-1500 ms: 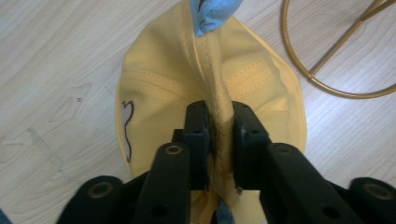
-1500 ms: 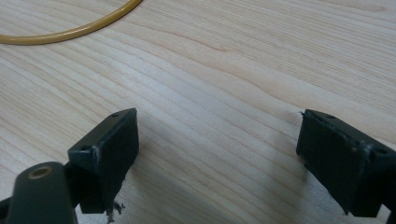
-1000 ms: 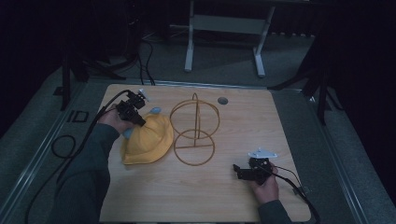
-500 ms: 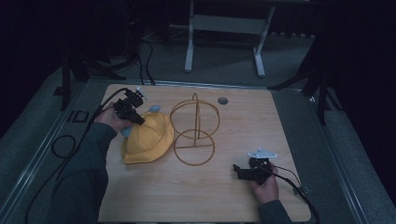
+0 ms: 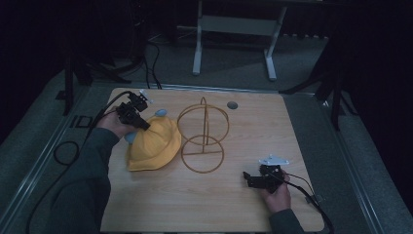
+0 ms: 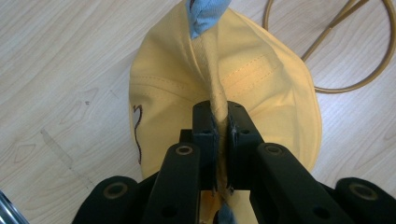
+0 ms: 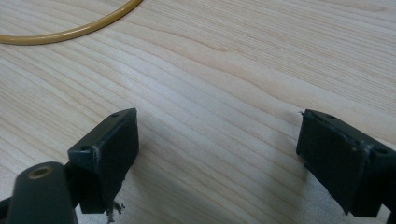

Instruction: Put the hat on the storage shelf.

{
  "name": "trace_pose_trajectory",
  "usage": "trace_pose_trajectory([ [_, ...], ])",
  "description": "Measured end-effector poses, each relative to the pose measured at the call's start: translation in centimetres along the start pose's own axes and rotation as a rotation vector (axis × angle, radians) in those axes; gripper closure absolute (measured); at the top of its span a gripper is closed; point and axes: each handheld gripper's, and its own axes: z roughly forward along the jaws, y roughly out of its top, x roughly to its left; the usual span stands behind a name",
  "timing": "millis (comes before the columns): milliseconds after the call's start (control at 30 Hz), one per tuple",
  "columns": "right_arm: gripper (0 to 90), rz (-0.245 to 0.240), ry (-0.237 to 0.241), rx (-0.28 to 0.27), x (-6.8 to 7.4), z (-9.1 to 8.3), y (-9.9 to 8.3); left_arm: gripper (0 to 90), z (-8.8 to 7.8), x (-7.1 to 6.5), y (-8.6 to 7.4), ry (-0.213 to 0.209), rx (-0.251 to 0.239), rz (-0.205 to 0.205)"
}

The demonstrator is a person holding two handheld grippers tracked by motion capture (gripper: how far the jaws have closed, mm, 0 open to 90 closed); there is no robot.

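Here the left tool [image 6: 222, 122] pinches a fold of the yellow hat [image 6: 261, 84] between its pads

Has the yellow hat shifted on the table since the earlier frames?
No. The yellow hat sits as close to the wire stand as before, with the left gripper shut on its crown.

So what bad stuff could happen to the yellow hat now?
The left gripper pinches just a thin fold of the yellow hat, so the cloth might slip out if it is lifted. The wire stand sits right beside the hat, so a swing could perhaps knock it over. The right gripper waits open, far away, too far to catch anything.
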Motion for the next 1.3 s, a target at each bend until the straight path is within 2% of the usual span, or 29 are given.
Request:
trace_pose_trajectory([
  [300, 12.8, 0.000, 0.000, 0.000, 0.0, 0.0, 0.0, 84.4, -0.5, -0.1, -0.2, -0.007, -0.012, 0.006],
  [800, 12.8, 0.001, 0.000, 0.000, 0.0, 0.0, 0.0, 84.3, -2.0, -0.6, 0.2, 0.012, -0.027, 0.035],
  [1300, 12.8, 0.002, 0.000, 0.000, 0.0, 0.0, 0.0, 84.3, -3.1, -0.6, 0.4, 0.013, -0.040, 0.044],
])
